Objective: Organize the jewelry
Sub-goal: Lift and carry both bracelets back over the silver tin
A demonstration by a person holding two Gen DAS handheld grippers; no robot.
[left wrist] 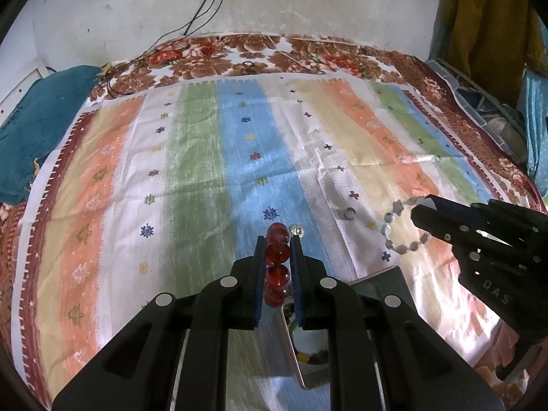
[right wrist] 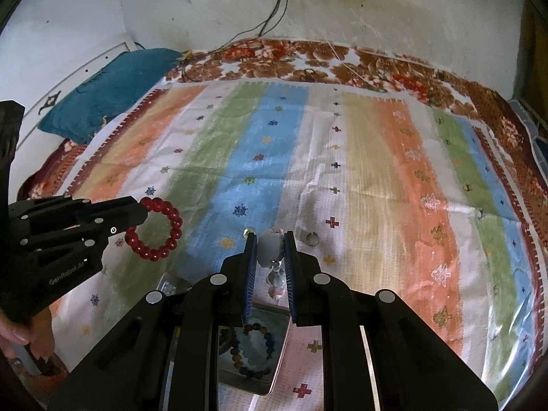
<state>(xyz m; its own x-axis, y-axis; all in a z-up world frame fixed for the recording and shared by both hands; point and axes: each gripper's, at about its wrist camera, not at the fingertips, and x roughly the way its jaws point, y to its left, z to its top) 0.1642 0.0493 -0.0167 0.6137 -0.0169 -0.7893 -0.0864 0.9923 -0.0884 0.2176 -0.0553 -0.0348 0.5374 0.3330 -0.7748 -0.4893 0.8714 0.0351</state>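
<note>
My left gripper (left wrist: pixel 278 239) is shut on a red bead bracelet (left wrist: pixel 277 253) and holds it above the striped cloth; it also shows in the right wrist view (right wrist: pixel 137 210) with the red bracelet (right wrist: pixel 157 229) hanging from it. My right gripper (right wrist: pixel 269 239) is shut on a pale grey bead bracelet (right wrist: pixel 270 250); in the left wrist view this gripper (left wrist: pixel 423 207) holds the grey bracelet (left wrist: pixel 397 229) at the right. A metal tray (right wrist: pixel 279 352) below my right gripper holds a multicoloured bead bracelet (right wrist: pixel 257 349).
Two small rings lie on the cloth: a silver ring (right wrist: pixel 311 238) and a small clear-stone ring (right wrist: pixel 247 232). The striped cloth (right wrist: pixel 376 171) covers a floral bed. A teal cushion (right wrist: pixel 113 92) lies at the far left. Cables (right wrist: pixel 274 17) hang on the wall.
</note>
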